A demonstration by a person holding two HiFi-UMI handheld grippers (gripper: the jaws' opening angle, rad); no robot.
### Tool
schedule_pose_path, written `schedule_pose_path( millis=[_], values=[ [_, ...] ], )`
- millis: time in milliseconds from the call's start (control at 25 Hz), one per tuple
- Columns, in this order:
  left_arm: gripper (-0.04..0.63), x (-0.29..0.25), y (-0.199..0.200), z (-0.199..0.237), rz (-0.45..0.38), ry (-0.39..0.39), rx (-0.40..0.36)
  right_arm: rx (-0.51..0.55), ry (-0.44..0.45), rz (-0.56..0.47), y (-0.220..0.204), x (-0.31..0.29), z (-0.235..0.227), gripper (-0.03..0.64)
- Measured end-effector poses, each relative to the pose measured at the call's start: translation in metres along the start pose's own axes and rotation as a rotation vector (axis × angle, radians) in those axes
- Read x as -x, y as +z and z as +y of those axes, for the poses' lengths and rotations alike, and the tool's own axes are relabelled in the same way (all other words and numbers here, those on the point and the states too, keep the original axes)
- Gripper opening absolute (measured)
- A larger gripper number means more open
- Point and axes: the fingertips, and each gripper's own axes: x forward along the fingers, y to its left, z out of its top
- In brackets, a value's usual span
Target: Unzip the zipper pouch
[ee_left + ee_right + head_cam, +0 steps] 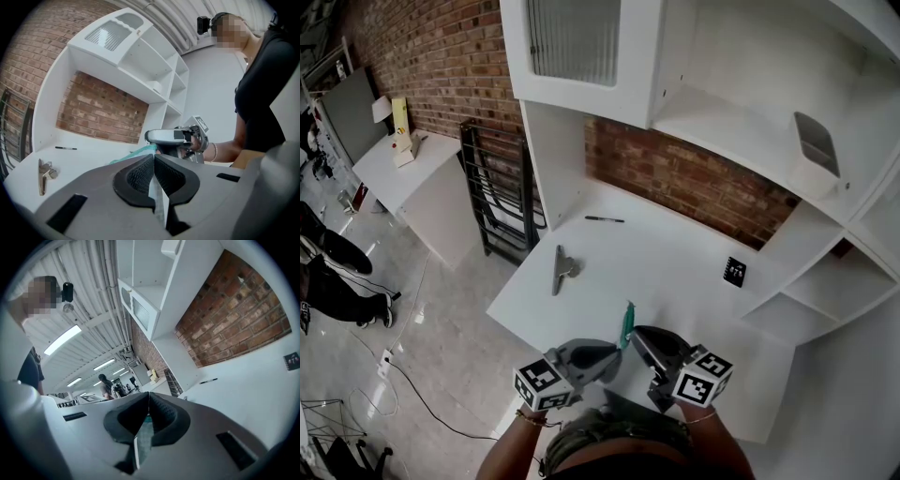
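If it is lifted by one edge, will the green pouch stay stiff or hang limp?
Probably limp: the zipper pouch looks like thin cloth and curves between the left gripper and the right gripper. Likely light, since it looks flat.

The head view looks steeply down from above onto the white table (675, 272). Each gripper view looks from close behind its own jaws, across that table toward the red brick wall (103, 110); all three share the thin black pen (605, 219).

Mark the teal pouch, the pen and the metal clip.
teal pouch (626, 323): head view, middle of its upright edge.
pen (605, 219): head view, mid-barrel.
metal clip (559, 272): head view, its long arm.
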Motion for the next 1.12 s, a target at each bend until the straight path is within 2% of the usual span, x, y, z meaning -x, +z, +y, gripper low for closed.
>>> schedule_pose_path(
  millis=[120,320,640,880,1120],
  values=[
    [0.008,-0.002,0.002,-0.002,-0.004,0.000,-0.027,0.062,-0.038,0.002,0.002,0.001,-0.001,0.002],
    [0.006,-0.003,0.005,-0.017,-0.008,-0.057,-0.041,0.100,-0.139,0.026,-0.001,0.006,-0.020,0.002],
    [0.006,-0.004,0.001,-0.021,-0.004,-0.065,-0.029,0.120,-0.139,0.030,-0.001,0.011,-0.023,0.002],
    [0.006,-0.001,0.007,-0.023,-0.027,-0.086,-0.028,0.125,-0.171,0.033,0.001,0.016,-0.031,0.002],
    [0.006,0.009,0.007,-0.018,-0.041,-0.073,-0.009,0.156,-0.205,0.040,0.004,0.022,-0.042,0.002]
  ],
)
